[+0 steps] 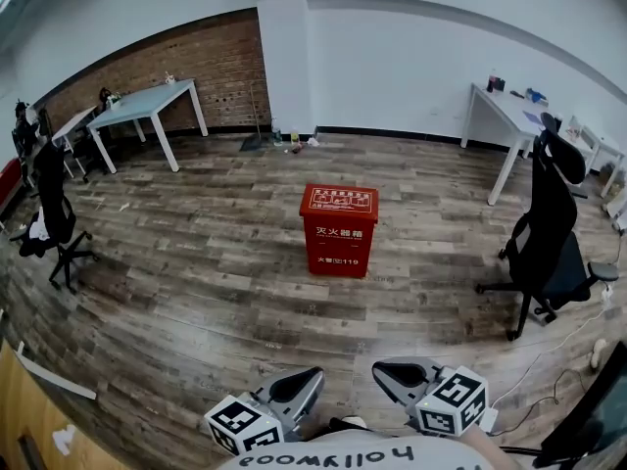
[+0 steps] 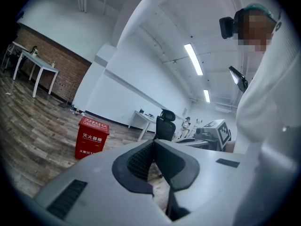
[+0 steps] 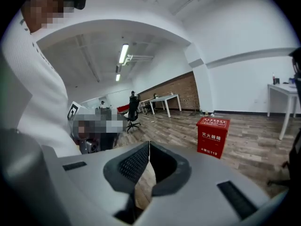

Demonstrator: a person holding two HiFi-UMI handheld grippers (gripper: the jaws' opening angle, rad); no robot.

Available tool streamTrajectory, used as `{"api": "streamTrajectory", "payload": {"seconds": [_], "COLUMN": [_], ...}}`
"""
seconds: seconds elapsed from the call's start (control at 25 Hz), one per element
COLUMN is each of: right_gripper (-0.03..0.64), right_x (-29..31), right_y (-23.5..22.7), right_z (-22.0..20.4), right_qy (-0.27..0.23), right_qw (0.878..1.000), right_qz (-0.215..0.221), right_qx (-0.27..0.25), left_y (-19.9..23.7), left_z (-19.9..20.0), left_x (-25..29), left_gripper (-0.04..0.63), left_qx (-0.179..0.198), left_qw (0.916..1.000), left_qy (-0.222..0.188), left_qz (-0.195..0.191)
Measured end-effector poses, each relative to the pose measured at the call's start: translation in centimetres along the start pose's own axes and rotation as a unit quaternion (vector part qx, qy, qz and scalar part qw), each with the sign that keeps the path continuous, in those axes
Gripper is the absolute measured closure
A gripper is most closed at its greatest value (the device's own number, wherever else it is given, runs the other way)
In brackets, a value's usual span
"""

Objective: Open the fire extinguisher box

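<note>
The red fire extinguisher box (image 1: 339,229) stands shut on the wooden floor in the middle of the room, with white print on its lid and front. It also shows at the left of the left gripper view (image 2: 91,137) and at the right of the right gripper view (image 3: 213,136). Both grippers are held close to the person's body at the bottom of the head view, well short of the box. My left gripper (image 1: 312,375) is shut and holds nothing (image 2: 153,142). My right gripper (image 1: 380,370) is shut and empty too (image 3: 149,145).
A black office chair (image 1: 545,233) stands right of the box, another (image 1: 54,213) at the far left. White tables sit at the back left (image 1: 147,101) and back right (image 1: 509,116). A cable lies on the floor at the lower right (image 1: 558,375). A brick wall (image 1: 196,67) is behind.
</note>
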State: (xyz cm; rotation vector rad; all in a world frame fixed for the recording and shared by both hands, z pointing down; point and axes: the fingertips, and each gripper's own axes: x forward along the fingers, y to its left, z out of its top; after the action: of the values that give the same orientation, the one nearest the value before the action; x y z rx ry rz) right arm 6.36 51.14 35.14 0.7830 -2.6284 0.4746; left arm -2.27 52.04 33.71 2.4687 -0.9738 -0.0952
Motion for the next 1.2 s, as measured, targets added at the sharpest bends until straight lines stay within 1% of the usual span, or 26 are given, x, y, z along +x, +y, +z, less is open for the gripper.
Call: {"api": "streamTrajectory", "payload": {"seconds": [0.12,0.2,0.32,0.48,0.64,0.8,0.96,1.0,1.12,1.2], "right_gripper": [0.607,0.607,0.607,0.607,0.607,0.607,0.607,0.607,0.607,0.607], "right_x": [-0.4,-0.3,-0.2,-0.1,0.5,1.4,2.2,2.5,3.6,4.4], "right_y": [-2.3,-4.0,-6.3,-8.3,-10.0,-10.3,-10.7,-10.9,-12.0,-12.8], "right_z": [0.9,1.0,0.7,0.1,-0.7,-0.7,-0.1,0.1,0.3,0.1], "right_qy": [-0.001,0.011,0.017,0.028,0.046,0.039,0.025,0.021,0.022,0.031], "right_qw": [0.999,0.999,0.999,0.998,0.997,0.998,0.998,0.998,0.999,0.998], "right_qz": [0.002,0.009,0.024,0.046,0.034,0.048,0.053,0.051,0.027,0.003], "right_qx": [-0.038,-0.049,-0.041,-0.035,-0.044,-0.025,-0.024,-0.017,0.034,0.050], "left_y": [0.3,0.7,1.0,1.1,1.6,2.4,3.4,3.8,5.0,5.7], "left_z": [0.8,1.3,1.4,0.9,1.1,1.1,1.6,2.0,2.8,3.1], "left_x": [2.8,4.6,7.1,9.6,10.4,10.8,11.6,11.9,13.1,13.8], "left_gripper": [0.589,0.589,0.589,0.589,0.589,0.589,0.589,0.589,0.589,0.589], "left_qx": [-0.001,0.000,0.001,0.011,0.017,0.012,0.008,0.007,0.005,0.006], "left_qw": [1.0000,1.0000,0.9999,0.9999,0.9998,0.9997,0.9998,0.9999,1.0000,0.9998], "left_qy": [-0.002,-0.006,-0.009,0.003,0.007,0.007,0.005,0.002,0.004,0.014], "left_qz": [0.003,0.005,0.006,0.005,0.012,0.022,0.018,0.015,0.002,-0.012]}}
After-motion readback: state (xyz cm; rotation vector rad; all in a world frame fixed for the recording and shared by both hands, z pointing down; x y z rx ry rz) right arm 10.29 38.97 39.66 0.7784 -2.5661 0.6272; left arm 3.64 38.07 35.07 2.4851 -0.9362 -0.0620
